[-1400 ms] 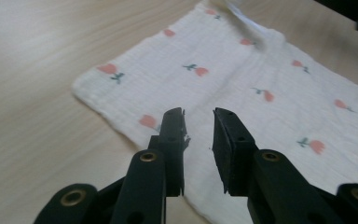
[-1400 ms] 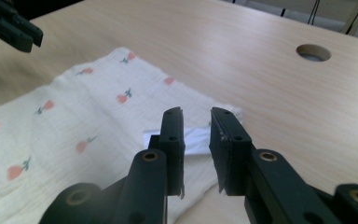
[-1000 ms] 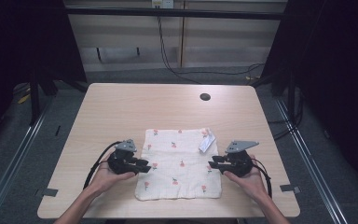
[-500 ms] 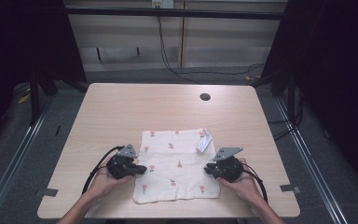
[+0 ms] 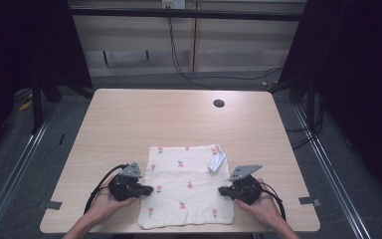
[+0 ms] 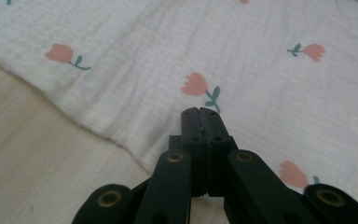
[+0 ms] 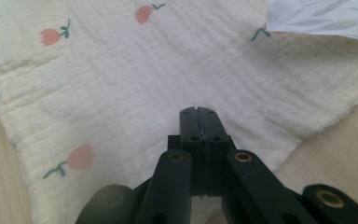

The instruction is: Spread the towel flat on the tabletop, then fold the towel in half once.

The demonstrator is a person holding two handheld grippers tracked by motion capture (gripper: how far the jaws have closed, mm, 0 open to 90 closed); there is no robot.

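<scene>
Near edge of the worktop: both hands in from below, one gripper on each side of a white cloth with a small red flower print.

Left gripper: fingers pressed flat together, no gap between them. They were parted a second ago and have just closed. They lie over the cloth's left border; whether a fold of fabric is pinched between them I cannot tell, since no cloth shows in the seam.

Right gripper: same picture. Fingers have just closed tight, pointing inward over the cloth's right border. A pinch on the hem is likely but not visible.

Both hands have drawn toward the near edge since a second ago, and the cloth has come with them: its near hem now sits close to the worktop's front edge, and it looks slightly narrower than before. Judgement: both side edges are now gripped or about to be, setting up a lift or fold.

Farther off: a small white tag or wrapper lies on the cloth's far right corner. Beyond it, bare wood and a dark round hole near the far edge.
</scene>
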